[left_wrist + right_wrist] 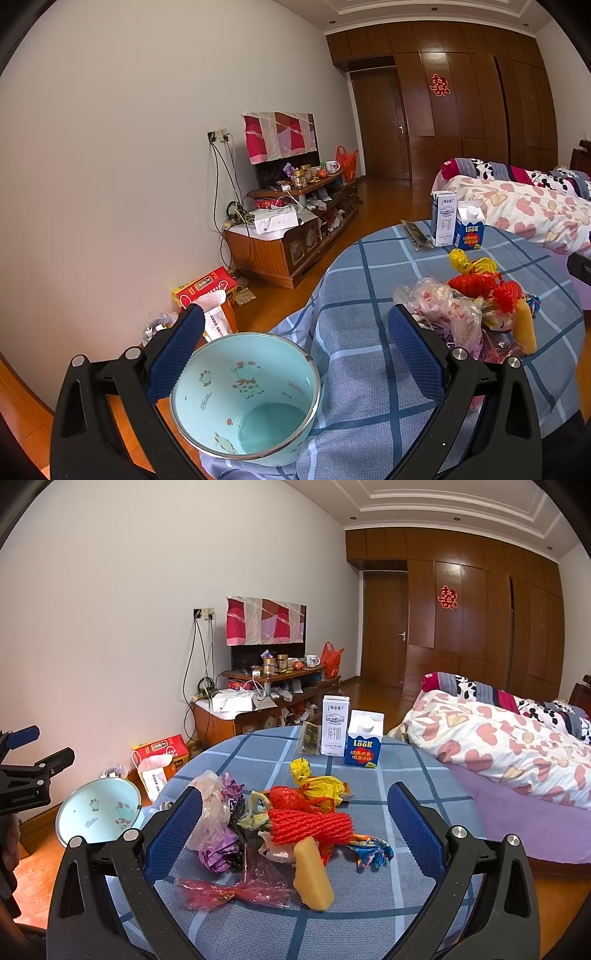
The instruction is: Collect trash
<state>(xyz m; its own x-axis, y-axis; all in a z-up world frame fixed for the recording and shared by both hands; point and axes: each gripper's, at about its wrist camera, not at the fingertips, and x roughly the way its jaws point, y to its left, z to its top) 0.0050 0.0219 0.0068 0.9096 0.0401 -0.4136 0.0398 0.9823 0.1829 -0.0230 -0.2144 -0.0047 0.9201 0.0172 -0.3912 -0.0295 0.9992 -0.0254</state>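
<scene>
Your left gripper (295, 365) has jaws wide, the light blue bin (245, 397) at lower centre between them, untouched. Your right gripper (295, 834) is wide too, over the trash pile (280, 823) mid-frame on the checked tablecloth (369, 919). Two cartons (347, 738) stand behind it.

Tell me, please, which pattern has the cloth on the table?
The tablecloth is blue-grey with a check of dark and light blue lines, clearest in the right wrist view.
</scene>
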